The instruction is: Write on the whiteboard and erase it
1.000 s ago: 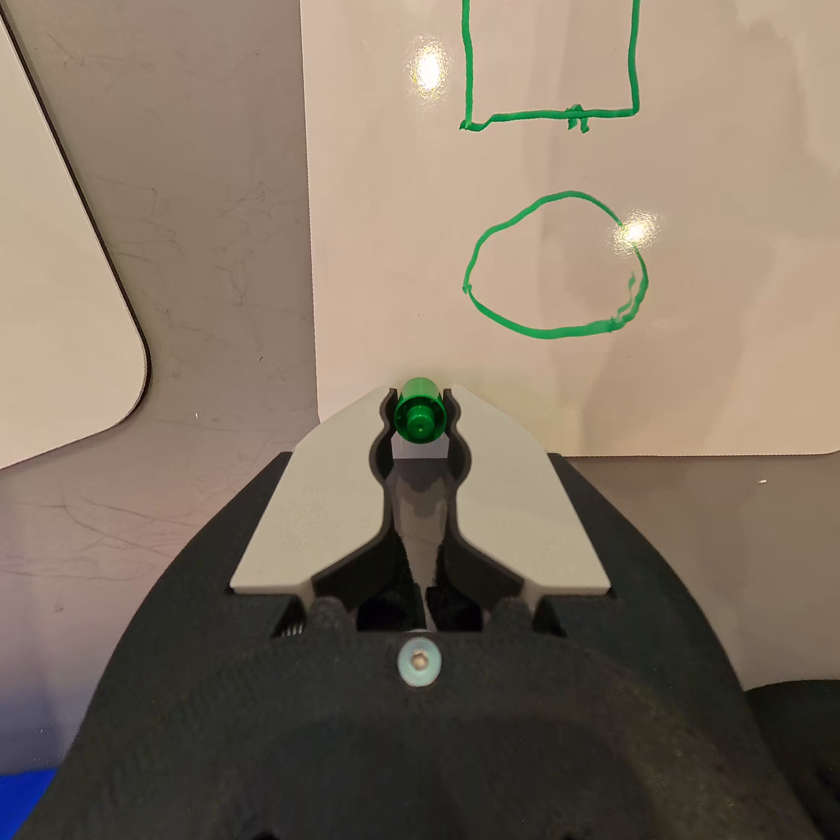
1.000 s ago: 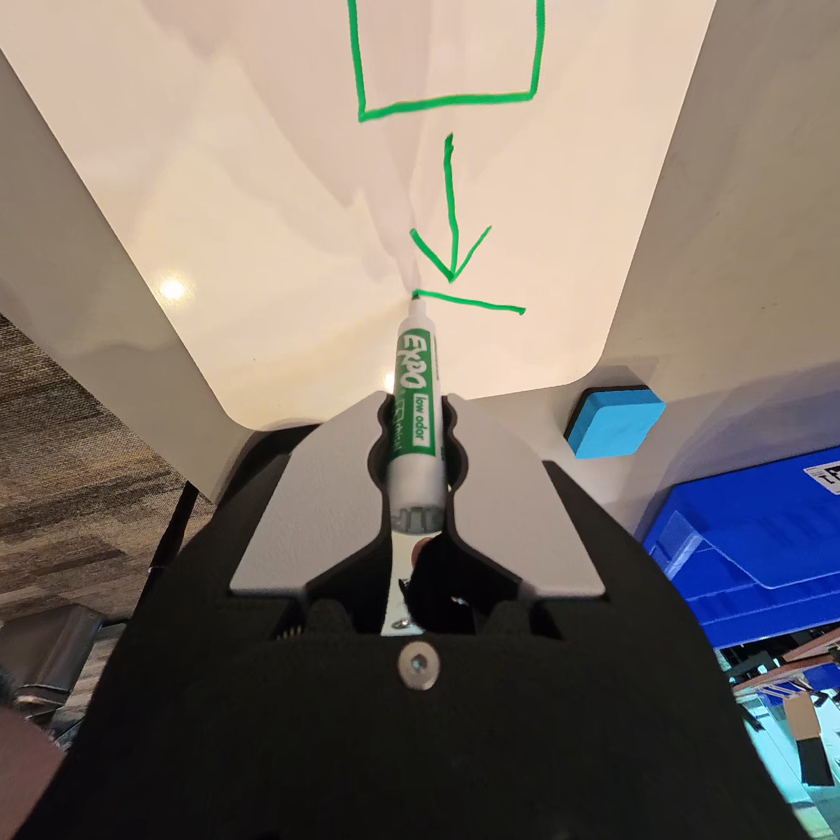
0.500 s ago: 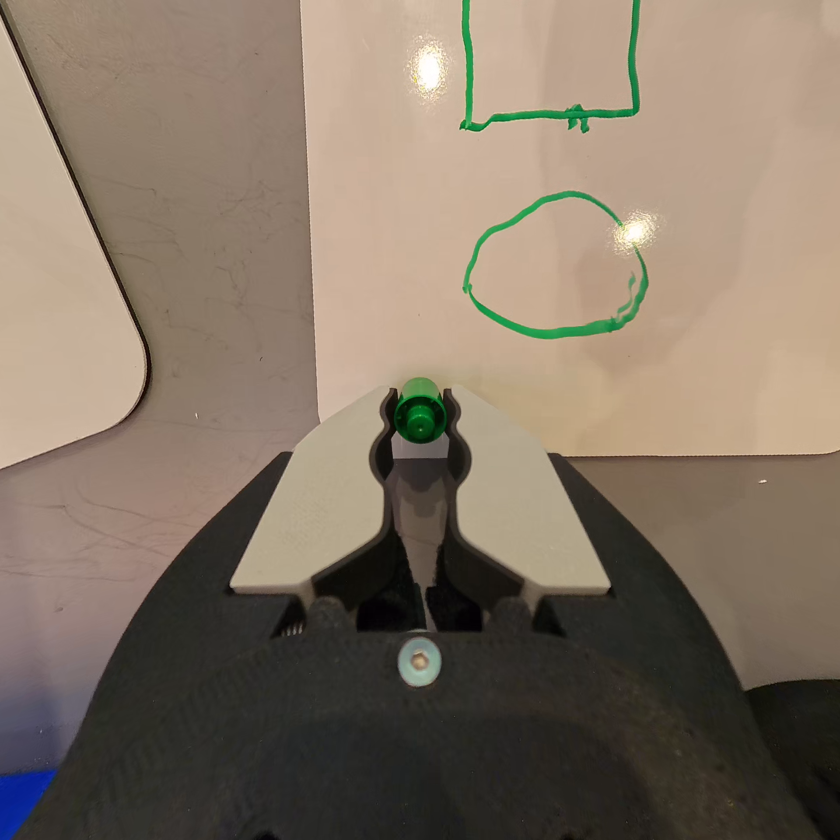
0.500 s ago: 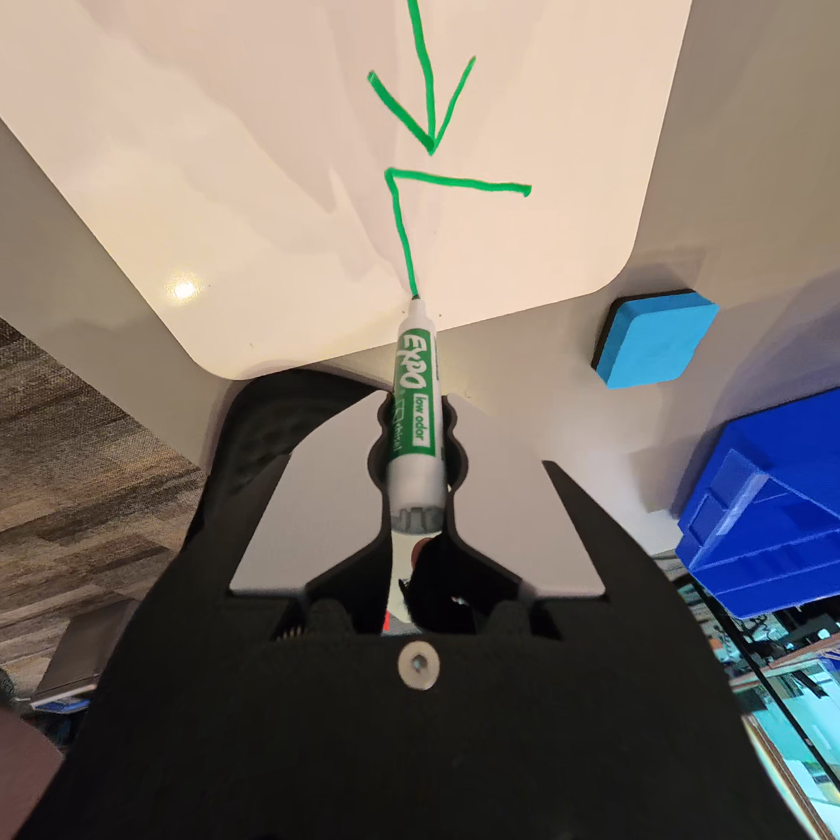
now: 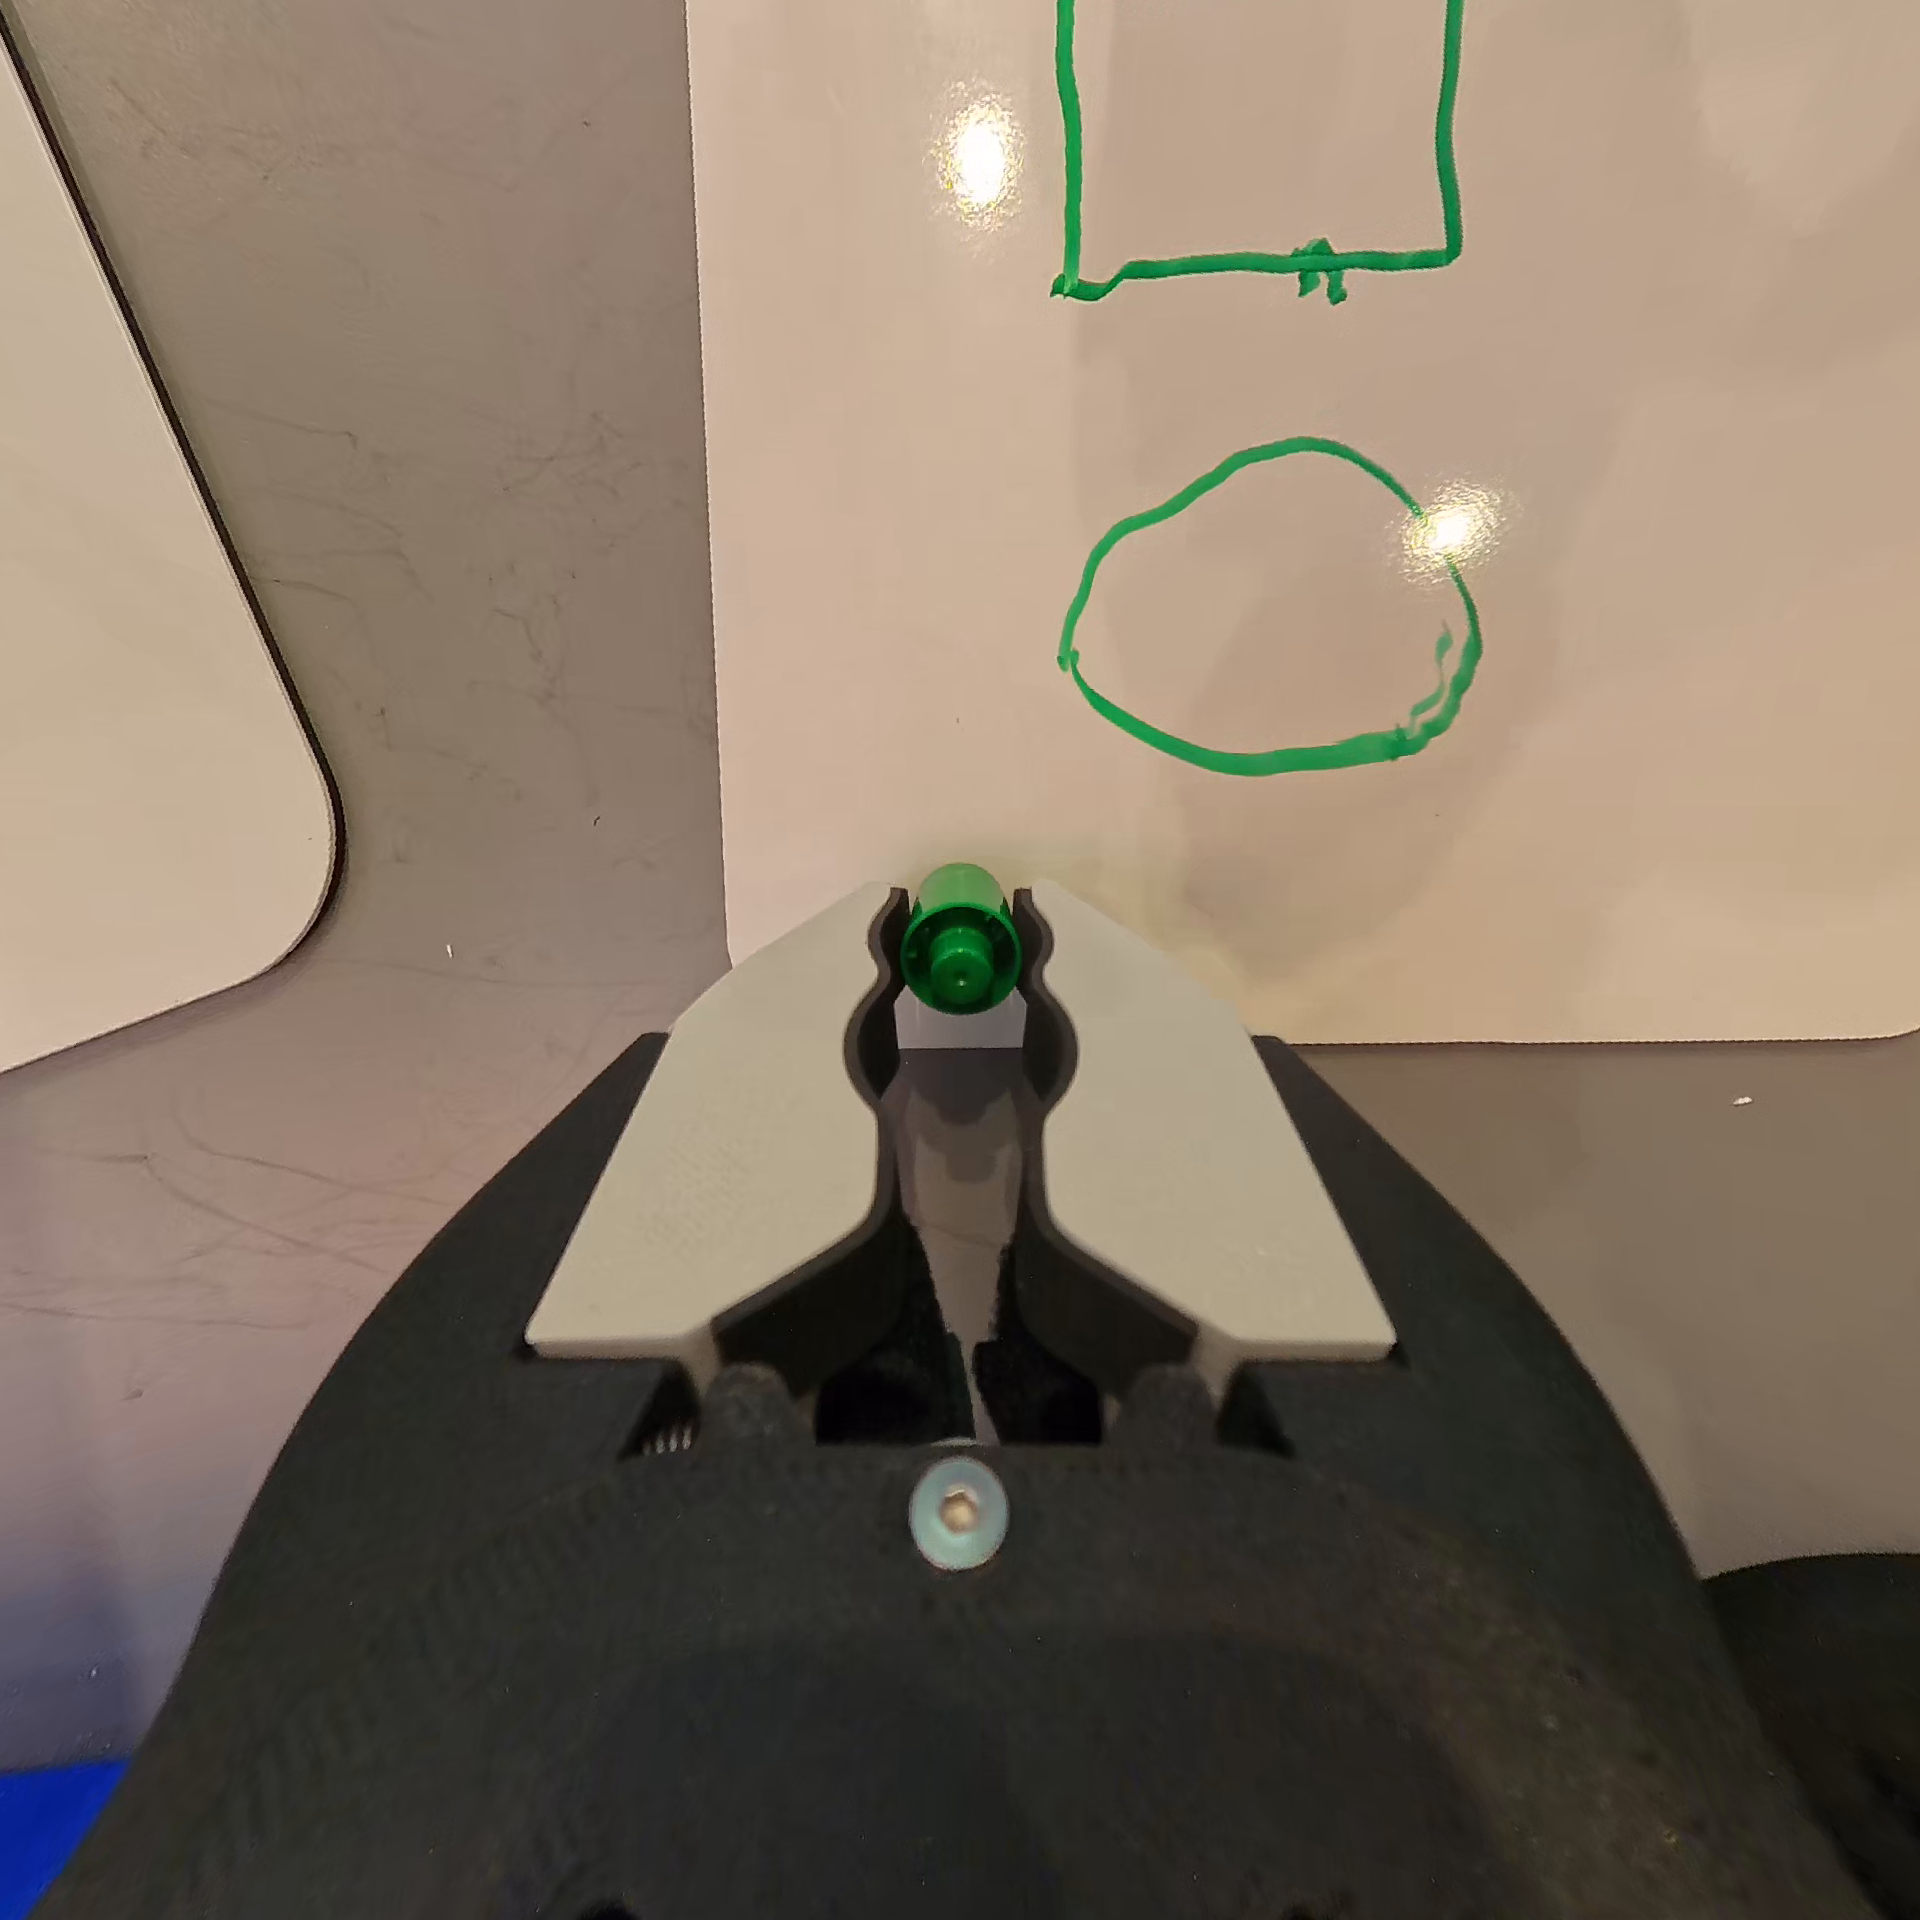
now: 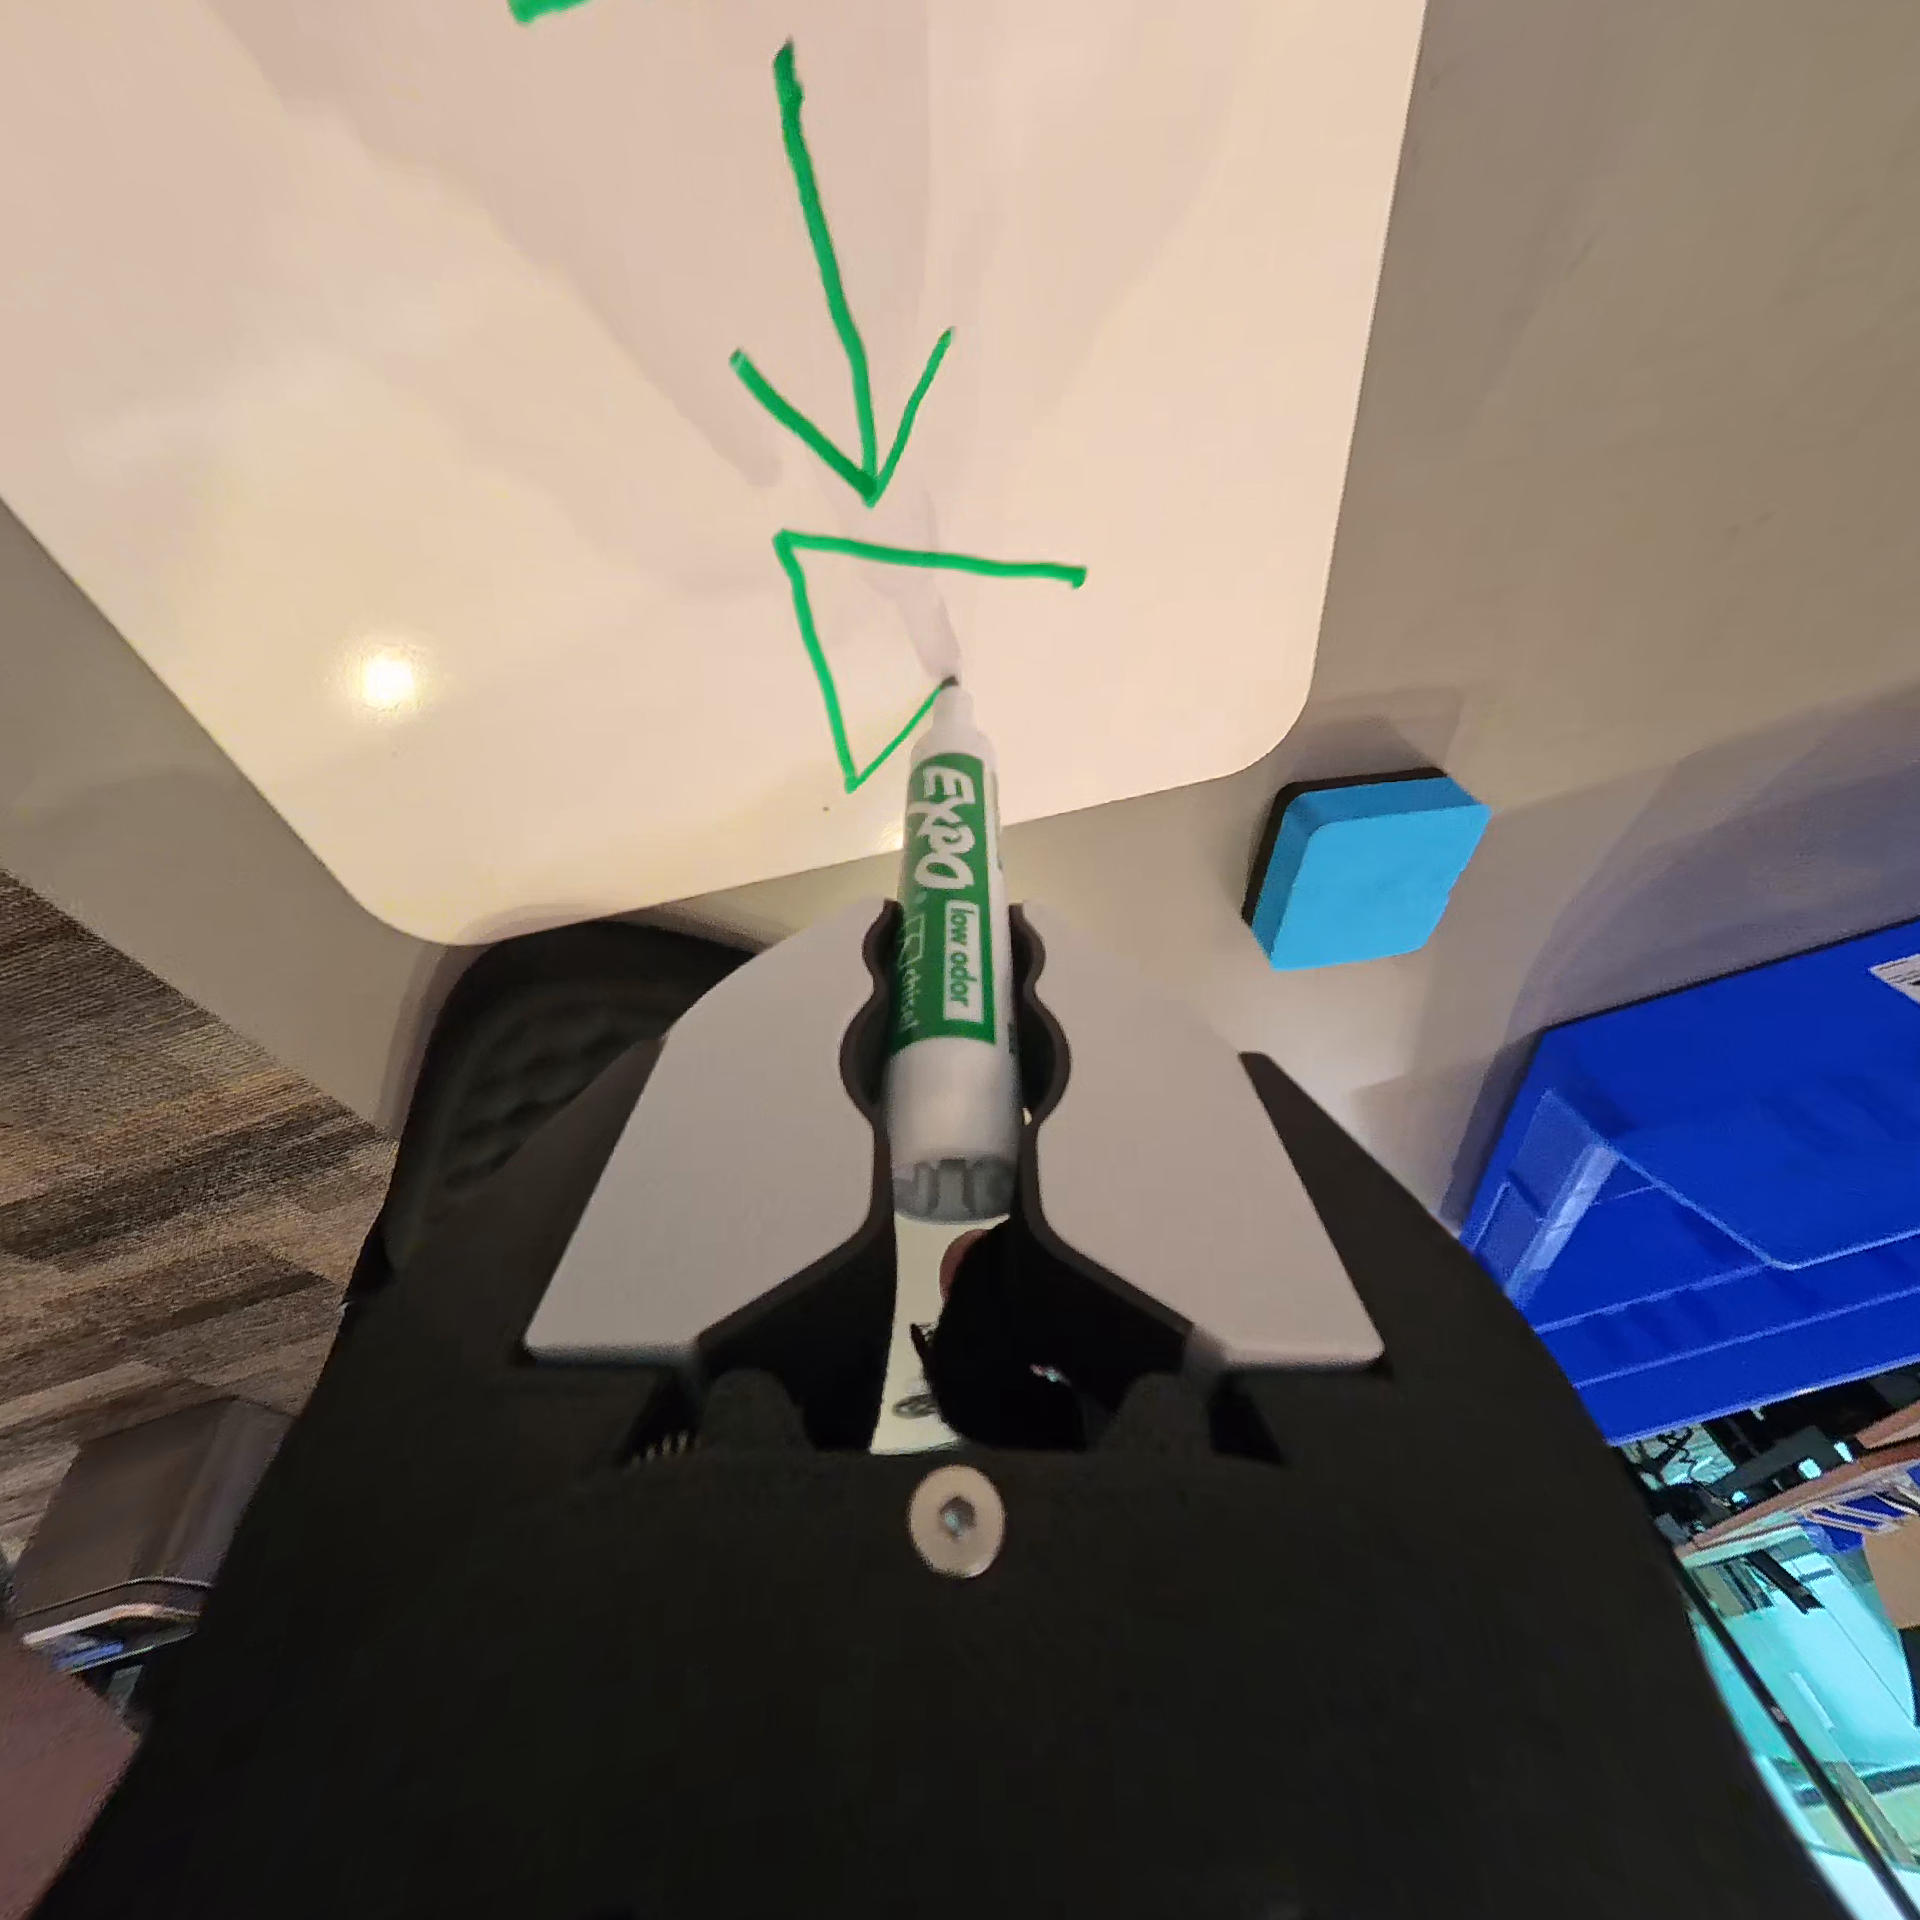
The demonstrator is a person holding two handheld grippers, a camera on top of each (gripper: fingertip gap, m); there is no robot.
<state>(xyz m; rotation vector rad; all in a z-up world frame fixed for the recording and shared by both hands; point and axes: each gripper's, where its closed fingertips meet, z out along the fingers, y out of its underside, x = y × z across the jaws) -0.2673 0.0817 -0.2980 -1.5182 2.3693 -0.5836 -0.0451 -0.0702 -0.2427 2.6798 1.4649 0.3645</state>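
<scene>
My right gripper is shut on a green and white marker. The marker's tip touches the whiteboard at the end of a green triangle outline that lies below a green arrow. My left gripper is shut on the green marker cap and rests at the near edge of the whiteboard. A green circle and a green square are drawn ahead of it.
A blue eraser lies on the grey table just right of the whiteboard's corner. A blue bin stands at the right. Another white board lies left of the left gripper. Carpet floor shows at the left. The left gripper's tips are roughly 30 cm from the right gripper's.
My right gripper drew the triangle's left side downward, then moved the marker tip up and right along a second side. The left gripper with the cap has not moved.
</scene>
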